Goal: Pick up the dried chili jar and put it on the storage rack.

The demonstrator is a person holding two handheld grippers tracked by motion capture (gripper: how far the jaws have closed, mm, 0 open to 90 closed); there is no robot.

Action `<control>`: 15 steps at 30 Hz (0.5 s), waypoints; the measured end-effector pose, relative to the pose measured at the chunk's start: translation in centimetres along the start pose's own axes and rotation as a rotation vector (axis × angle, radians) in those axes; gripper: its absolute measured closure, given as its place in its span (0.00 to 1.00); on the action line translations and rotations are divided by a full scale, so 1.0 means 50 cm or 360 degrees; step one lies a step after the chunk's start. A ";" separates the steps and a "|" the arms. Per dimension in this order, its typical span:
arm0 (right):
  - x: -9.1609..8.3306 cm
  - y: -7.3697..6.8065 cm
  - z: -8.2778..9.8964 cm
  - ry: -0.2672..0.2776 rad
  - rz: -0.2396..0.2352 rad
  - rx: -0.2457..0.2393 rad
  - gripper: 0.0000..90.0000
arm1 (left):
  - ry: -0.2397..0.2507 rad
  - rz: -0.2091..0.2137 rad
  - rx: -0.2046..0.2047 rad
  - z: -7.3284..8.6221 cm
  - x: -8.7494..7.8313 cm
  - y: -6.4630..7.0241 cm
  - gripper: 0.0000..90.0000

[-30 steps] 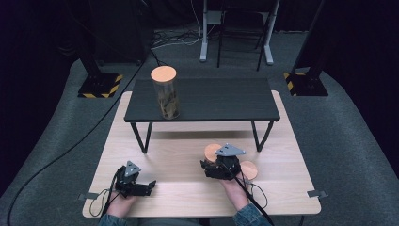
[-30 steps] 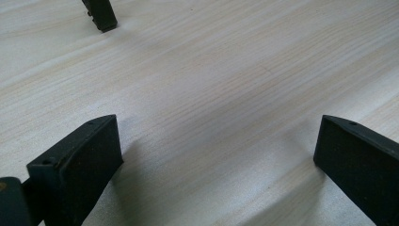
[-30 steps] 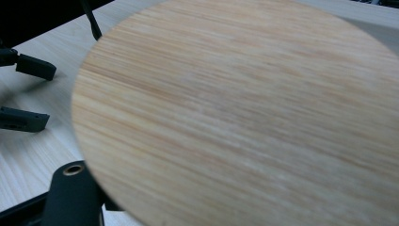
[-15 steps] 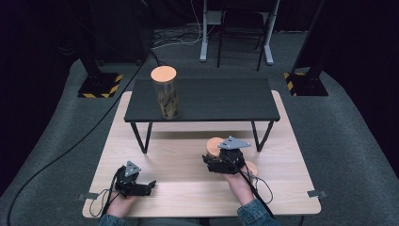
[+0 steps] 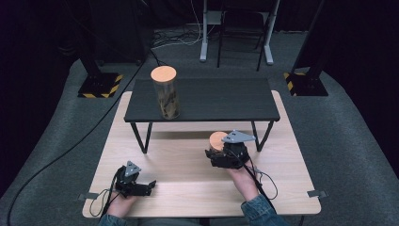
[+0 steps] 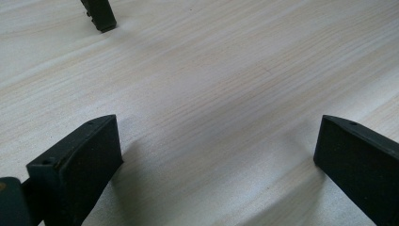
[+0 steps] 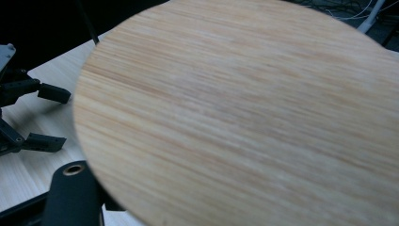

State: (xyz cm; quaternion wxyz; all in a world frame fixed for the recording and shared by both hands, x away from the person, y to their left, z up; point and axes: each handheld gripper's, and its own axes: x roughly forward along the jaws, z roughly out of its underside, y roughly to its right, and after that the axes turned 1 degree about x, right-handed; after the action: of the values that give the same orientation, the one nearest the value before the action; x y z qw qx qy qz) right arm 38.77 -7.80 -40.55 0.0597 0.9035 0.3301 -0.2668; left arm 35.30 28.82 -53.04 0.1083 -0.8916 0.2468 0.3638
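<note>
A round wooden lid [image 5: 217, 140] hangs a little above the light wooden table [image 5: 188, 183], and my right gripper [image 5: 212, 149] is shut on its edge. In the right gripper view the lid [image 7: 244, 117] shows large and close, grain running across it. A tall clear jar [image 5: 167, 101] with a matching wooden lid [image 5: 163, 74] stands at the left end of the small black table [image 5: 221, 101]. My left gripper [image 5: 149, 187] rests low at the front left with its jaws wide open over bare wood [image 6: 216, 155]. It also appears as the left gripper [image 7: 51, 117] in the right gripper view.
The small black table stands on thin black legs [image 5: 142, 137] on the far half of the wooden table; one foot [image 6: 101, 16] shows ahead of the left gripper. Grey carpet surrounds the table, with stand bases [image 5: 99, 84] and a cable [image 5: 70, 150] on it.
My right gripper has risen with the wooden lid and drifted slightly toward the black table. The left gripper has stayed where it was.
</note>
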 end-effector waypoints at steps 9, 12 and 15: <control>-0.008 -0.004 -0.021 -0.0006 -0.0003 -0.0034 0.27 | 0.0000 0.0000 0.0000 0.000 0.000 0.000 0.01; -0.011 -0.005 -0.029 -0.0004 -0.0006 -0.0044 0.27 | 0.0000 0.0000 0.0000 0.000 0.000 0.000 0.01; -0.014 -0.005 -0.038 -0.0002 -0.0009 -0.0050 0.27 | 0.0000 0.0000 0.0000 0.000 0.000 0.000 0.01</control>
State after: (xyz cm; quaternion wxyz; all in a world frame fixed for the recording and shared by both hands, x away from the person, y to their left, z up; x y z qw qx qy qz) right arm 38.99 -7.46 -38.58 0.0731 0.9013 0.3369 -0.2623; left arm 35.30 28.83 -53.04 0.1084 -0.8916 0.2469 0.3638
